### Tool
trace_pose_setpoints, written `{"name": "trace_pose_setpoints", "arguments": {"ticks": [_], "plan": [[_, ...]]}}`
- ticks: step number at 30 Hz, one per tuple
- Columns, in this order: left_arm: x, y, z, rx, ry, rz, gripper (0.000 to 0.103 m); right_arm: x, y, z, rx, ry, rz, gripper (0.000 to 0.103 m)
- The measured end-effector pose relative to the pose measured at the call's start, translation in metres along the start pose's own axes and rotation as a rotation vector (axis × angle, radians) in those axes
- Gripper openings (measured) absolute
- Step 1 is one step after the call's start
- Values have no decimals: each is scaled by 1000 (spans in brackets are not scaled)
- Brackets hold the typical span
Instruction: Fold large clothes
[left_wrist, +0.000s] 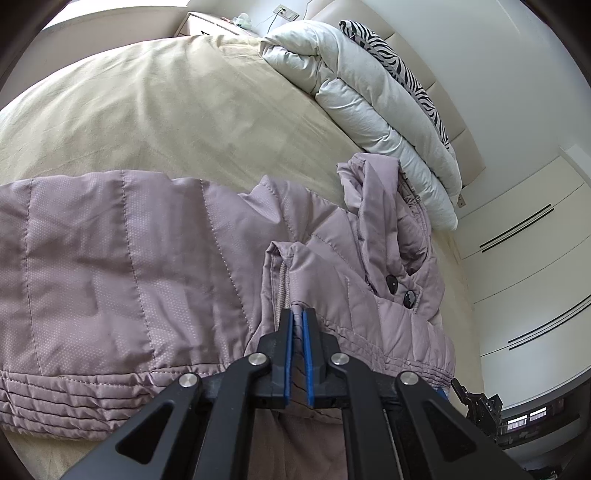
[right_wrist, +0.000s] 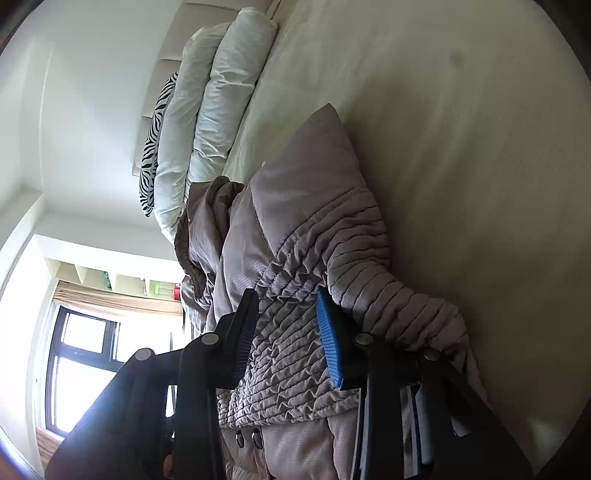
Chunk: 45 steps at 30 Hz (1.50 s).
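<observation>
**A:** Where is the coat, and what is holding it?

**B:** A mauve quilted jacket (left_wrist: 155, 258) lies across a beige bed (left_wrist: 166, 110), filling the lower half of the left wrist view. The left gripper (left_wrist: 297, 314), at bottom centre, has its jaws nearly together, pinching a thin edge of fabric beside the zip. In the right wrist view, which is tipped sideways, the right gripper (right_wrist: 288, 325) has its jaws spread wide around a thick bunch of the gathered elastic hem (right_wrist: 288, 354). The fabric fills the gap between the blue pads (right_wrist: 330, 339), so it looks gripped.

**A:** What else is there?

**B:** A folded white duvet (left_wrist: 369, 103) and a zebra-print pillow (left_wrist: 391, 59) in the upper right of the left view, against the wall.

**A:** Which step is this?

**B:** I judge it an early fold: both tools hold one end of the jacket, raised off the bed, while the rest lies spread at left.

**A:** And next?

**B:** Probably carrying the held end over the spread body, both hands moving together so the edges line up. The puffy fabric may spring back.
</observation>
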<state>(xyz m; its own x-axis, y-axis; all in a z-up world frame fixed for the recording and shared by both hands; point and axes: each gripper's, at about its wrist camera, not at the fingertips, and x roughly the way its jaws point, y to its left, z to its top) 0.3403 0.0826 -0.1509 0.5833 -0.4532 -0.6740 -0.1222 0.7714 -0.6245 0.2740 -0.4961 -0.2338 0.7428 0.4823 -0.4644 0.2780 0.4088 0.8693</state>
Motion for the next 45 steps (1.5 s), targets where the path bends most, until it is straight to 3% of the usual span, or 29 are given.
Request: {"name": "trace_pose_setpoints", "arguments": {"ticks": [6, 11, 15, 19, 22, 24, 27, 29, 31, 36, 40, 41, 45], "plan": [[3, 2, 0, 4, 6, 1, 6, -14, 35, 16, -92, -87, 24, 43], [9, 6, -2, 3, 19, 4, 7, 17, 20, 49, -49, -58, -77, 42], [14, 5, -4, 16, 19, 13, 8, 17, 16, 45, -126, -62, -106, 40], [17, 8, -3, 15, 18, 16, 19, -1, 33, 42, -140, -129, -46, 43], [20, 10, -4, 21, 15, 24, 22, 13, 45, 41, -184, -99, -128, 55], [21, 10, -5, 24, 15, 24, 23, 27, 37, 38, -241, -67, -178, 55], [13, 10, -5, 19, 18, -10, 30, 21, 34, 30, -284, -94, -169, 55], [-6, 10, -8, 23, -19, -37, 50, 5, 46, 24, -295, -150, -197, 56], [-33, 15, -12, 18, -66, -66, 60, -13, 64, 14, -347, -199, -197, 56], [-122, 57, -34, -46, -176, -72, 68, -65, 130, -31, -555, -342, -185, 67], [-196, 116, -63, -159, -272, -37, 72, -104, 177, -83, -699, -491, -121, 98], [-213, 132, -71, -195, -297, -24, 72, -112, 185, -97, -729, -512, -97, 102], [-266, 189, -108, -355, -395, 14, 77, -127, 216, -141, -809, -504, -35, 103]]}}
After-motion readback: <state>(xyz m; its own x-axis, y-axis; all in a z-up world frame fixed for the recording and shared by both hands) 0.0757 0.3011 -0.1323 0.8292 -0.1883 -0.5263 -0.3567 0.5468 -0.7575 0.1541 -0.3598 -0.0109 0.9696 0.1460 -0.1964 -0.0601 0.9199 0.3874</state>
